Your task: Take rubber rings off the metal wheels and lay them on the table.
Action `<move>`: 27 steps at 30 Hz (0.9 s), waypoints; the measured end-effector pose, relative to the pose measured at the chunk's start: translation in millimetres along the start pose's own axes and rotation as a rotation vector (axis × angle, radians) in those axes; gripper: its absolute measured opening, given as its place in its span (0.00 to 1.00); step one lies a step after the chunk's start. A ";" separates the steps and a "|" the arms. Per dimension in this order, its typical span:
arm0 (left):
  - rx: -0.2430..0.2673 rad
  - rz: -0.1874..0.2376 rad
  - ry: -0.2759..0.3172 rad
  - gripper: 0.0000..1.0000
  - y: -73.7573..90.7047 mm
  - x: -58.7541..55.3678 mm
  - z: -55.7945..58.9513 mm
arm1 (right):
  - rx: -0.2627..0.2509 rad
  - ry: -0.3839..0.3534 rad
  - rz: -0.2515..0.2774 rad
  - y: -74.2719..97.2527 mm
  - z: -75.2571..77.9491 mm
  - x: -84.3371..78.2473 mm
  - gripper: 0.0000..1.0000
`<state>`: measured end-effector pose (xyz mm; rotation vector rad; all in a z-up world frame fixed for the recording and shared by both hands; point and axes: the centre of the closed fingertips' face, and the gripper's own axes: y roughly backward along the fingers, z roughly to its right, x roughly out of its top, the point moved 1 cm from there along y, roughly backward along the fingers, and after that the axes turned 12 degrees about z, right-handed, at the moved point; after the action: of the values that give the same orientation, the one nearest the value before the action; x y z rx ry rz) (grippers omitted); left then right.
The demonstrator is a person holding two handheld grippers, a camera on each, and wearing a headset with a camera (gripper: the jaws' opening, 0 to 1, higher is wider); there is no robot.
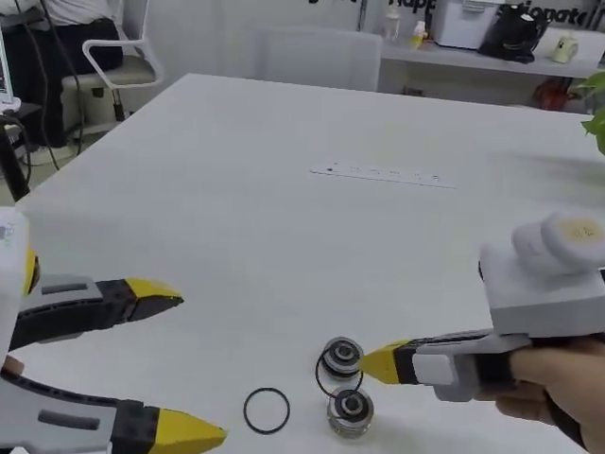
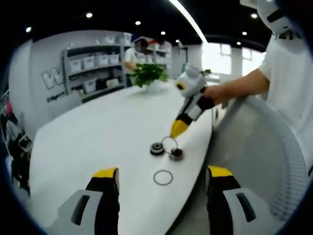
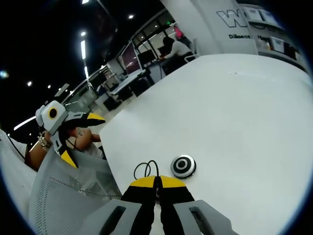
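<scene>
Evidently the right tool (image 1: 378,362) was clamped on a rubber ring (image 1: 321,376) to stretch it off a metal wheel (image 1: 342,356); the left tool (image 1: 180,364) hung wide open, empty.

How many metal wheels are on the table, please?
2. One metal wheel sits at the tip of the right tongs; the other metal wheel lies just nearer the person, beside a loose rubber ring.

Right gripper (image 1: 371,363) pinching rubber ring (image 1: 319,371) between two metal wheels (image 1: 351,407); spare ring (image 1: 267,390) lying beyond tips; left gripper (image 1: 194,367) gaping.
</scene>
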<state>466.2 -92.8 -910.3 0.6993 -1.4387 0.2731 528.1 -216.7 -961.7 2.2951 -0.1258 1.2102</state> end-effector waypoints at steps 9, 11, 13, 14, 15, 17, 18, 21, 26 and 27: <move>0.011 -0.045 0.009 0.74 -0.4 -14.8 2.3 | -0.001 0.000 0.003 0.7 -0.3 1.5 0.00; 0.009 -0.051 0.009 0.74 -0.3 -16.7 3.0 | -0.002 0.000 0.005 1.0 -0.4 1.8 0.00; 0.015 -0.050 0.025 0.74 -0.1 -17.7 2.4 | -0.002 -0.003 0.007 1.2 -0.7 2.0 0.00; 0.019 -0.048 0.032 0.75 0.0 -17.7 1.8 | -0.003 -0.003 0.008 1.2 -0.7 2.2 0.00; 0.025 -0.048 0.038 0.75 0.2 -18.0 0.9 | -0.003 -0.003 0.009 1.3 -0.3 2.5 0.00; 0.028 -0.050 0.036 0.75 0.8 -18.6 -0.1 | -0.003 -0.006 0.011 1.3 -0.3 2.8 0.00; 0.028 -0.051 0.036 0.75 0.9 -18.8 -0.1 | -0.003 -0.007 0.011 1.3 -0.4 2.9 0.00; 0.023 -0.044 0.043 0.75 0.5 -18.5 0.9 | -0.005 -0.004 0.011 1.7 0.0 3.0 0.00; 0.027 -0.049 0.044 0.75 0.6 -19.9 -0.1 | -0.006 -0.004 0.018 1.5 -1.5 4.8 0.00; 0.027 -0.050 0.044 0.75 0.4 -20.0 -0.1 | -0.005 -0.005 0.022 1.3 -2.0 5.6 0.00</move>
<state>463.2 -87.7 -929.5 0.7461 -1.3766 0.2684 529.5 -215.8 -955.8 2.2983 -0.1558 1.2142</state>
